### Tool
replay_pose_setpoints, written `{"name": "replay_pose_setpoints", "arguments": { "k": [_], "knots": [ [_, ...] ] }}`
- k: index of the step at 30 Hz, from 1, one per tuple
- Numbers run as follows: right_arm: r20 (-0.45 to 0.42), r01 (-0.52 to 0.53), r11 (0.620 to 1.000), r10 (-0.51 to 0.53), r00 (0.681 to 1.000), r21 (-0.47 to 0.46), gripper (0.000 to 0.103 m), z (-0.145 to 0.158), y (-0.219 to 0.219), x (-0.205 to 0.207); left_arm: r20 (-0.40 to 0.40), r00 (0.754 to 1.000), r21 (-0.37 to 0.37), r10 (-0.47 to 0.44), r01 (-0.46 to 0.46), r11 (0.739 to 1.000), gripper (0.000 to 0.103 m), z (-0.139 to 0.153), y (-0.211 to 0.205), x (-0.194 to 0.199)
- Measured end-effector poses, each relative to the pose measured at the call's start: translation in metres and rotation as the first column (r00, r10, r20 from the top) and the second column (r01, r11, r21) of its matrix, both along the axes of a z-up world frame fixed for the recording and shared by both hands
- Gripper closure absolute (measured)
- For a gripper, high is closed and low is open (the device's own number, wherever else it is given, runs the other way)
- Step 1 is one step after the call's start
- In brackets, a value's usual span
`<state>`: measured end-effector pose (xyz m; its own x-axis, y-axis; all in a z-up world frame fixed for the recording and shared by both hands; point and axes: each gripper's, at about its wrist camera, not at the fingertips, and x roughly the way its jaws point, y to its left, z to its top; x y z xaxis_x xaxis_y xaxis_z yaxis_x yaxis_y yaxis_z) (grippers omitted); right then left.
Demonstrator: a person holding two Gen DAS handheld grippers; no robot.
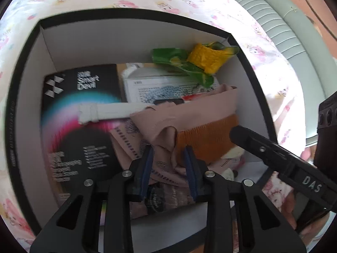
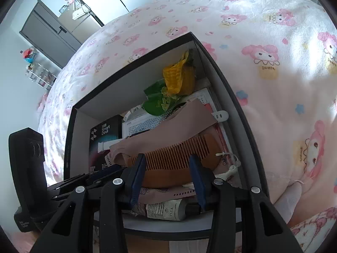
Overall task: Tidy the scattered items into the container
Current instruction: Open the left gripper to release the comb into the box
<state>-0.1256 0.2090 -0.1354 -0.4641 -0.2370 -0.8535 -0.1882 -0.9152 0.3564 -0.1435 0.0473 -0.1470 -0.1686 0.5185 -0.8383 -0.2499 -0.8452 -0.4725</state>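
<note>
A black-rimmed box (image 1: pixel 126 42) (image 2: pixel 118 88) with white walls sits on the bed and holds the gathered items. A pink cloth (image 1: pixel 189 107) (image 2: pixel 189 116) is draped across them, with a brown wooden comb (image 1: pixel 210 137) (image 2: pixel 172 154) on top. My left gripper (image 1: pixel 168 160) (image 2: pixel 105 171) reaches into the box, and a raised fold of the pink cloth fills the gap between its blue pads. My right gripper (image 2: pixel 167 160) (image 1: pixel 238 133) hovers over the comb. The comb runs on past both pads and nothing is pressed between them.
Also in the box are a black "Smart Devil" carton (image 1: pixel 84 126), a white strip (image 1: pixel 109 113), a yellow corn toy (image 1: pixel 206 59), a green wrapper (image 1: pixel 179 63), a white perforated pack (image 1: pixel 160 88) and a tube (image 2: pixel 168 210). A cartoon-print sheet (image 2: pixel 263 52) surrounds the box. A grey cabinet (image 2: pixel 48 33) stands beyond the bed.
</note>
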Motion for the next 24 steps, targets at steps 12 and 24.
{"name": "replay_pose_setpoints", "arguments": {
  "k": [12,24],
  "knots": [
    [-0.042,0.035,0.994,-0.030,0.999,0.105,0.064,0.016,0.006,0.013,-0.059,0.994,0.026,0.092,-0.091,0.996,0.074,0.025,-0.023,0.008],
    [-0.014,0.027,0.989,-0.025,1.000,0.145,0.063,0.005,-0.004,0.007,-0.039,0.999,-0.084,0.011,-0.014,0.996,0.079,0.006,0.004,0.004]
  ]
}}
